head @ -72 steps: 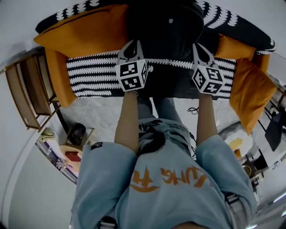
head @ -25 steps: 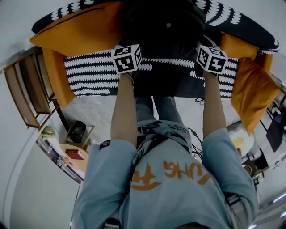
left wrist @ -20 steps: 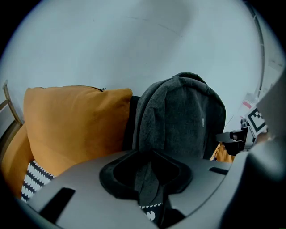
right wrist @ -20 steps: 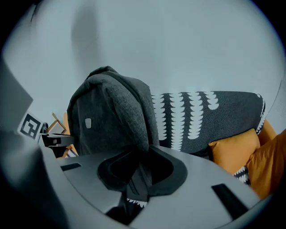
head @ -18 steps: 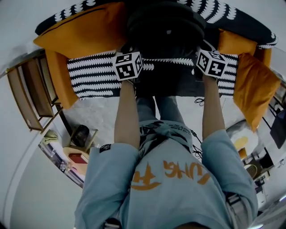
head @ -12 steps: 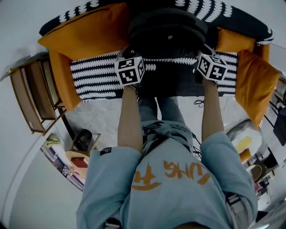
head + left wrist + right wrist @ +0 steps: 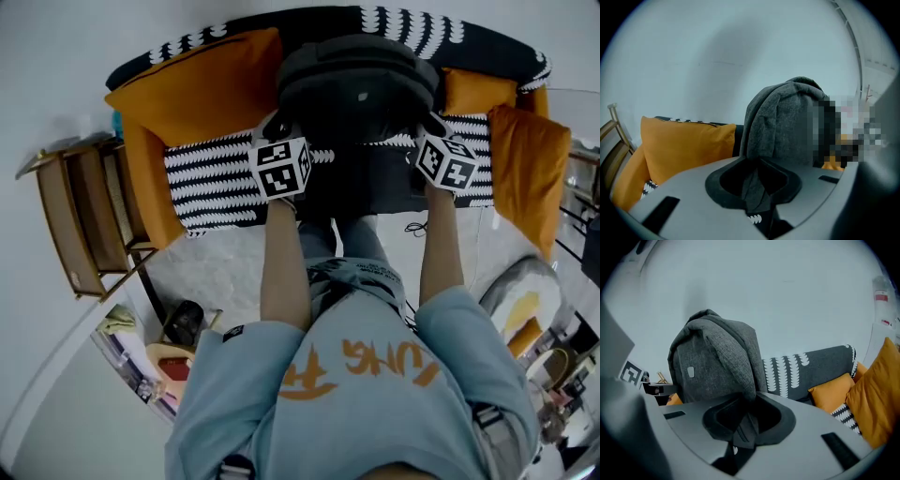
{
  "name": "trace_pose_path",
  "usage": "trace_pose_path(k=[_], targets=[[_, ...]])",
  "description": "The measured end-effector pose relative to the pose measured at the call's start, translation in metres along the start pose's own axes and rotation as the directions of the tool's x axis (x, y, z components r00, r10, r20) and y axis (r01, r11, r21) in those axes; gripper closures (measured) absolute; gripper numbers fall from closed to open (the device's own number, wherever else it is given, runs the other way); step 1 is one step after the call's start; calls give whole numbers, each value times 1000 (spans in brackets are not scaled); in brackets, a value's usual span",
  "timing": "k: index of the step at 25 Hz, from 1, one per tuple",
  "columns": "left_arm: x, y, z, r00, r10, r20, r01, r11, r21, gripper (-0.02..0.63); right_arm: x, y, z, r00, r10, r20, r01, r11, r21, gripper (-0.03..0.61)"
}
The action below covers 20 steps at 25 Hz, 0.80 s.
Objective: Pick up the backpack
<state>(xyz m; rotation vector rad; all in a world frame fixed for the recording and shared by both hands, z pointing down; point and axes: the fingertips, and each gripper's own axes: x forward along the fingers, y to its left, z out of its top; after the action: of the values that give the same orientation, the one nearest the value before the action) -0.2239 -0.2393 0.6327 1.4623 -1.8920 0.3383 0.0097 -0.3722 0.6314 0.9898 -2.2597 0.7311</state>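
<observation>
A dark grey fabric backpack [image 7: 356,84] hangs in front of the sofa, lifted between both grippers. My left gripper [image 7: 277,124] is shut on a fold of fabric at the backpack's left side; the pinched cloth [image 7: 754,185] runs up from the jaws into the bag's body [image 7: 787,122]. On the other side, my right gripper [image 7: 429,124] is shut on a strip of the backpack [image 7: 744,423], and the bag [image 7: 717,362] rises just beyond its jaws. Both marker cubes face up in the head view.
Behind and under the bag stands a sofa with a black-and-white patterned cover [image 7: 216,169] and orange cushions [image 7: 202,80] [image 7: 527,173]. A wooden rack [image 7: 80,225] stands left of it. Small items lie on the floor at lower left [image 7: 183,323].
Both grippers went from open beside the backpack to shut on its sides. They have since risen together, and the backpack has come up off the sofa seat with them.
</observation>
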Motion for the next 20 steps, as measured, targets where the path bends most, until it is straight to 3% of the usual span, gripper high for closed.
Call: trace_pose_path(k=[5,12,20], targets=[[-29,-2,22,998,-28,54,28,1000,4,528,-33,19,22,999,-16,50,18,999,-40,532],[-70,-4,75,983,-75,165,63,995,78,529,-77,47,68,986,-44,160,55,996,-67,534],[-128,-2,133,950,-93,297,55,989,134,531,-131,89,117,960,-40,279,77,989,-124,535]])
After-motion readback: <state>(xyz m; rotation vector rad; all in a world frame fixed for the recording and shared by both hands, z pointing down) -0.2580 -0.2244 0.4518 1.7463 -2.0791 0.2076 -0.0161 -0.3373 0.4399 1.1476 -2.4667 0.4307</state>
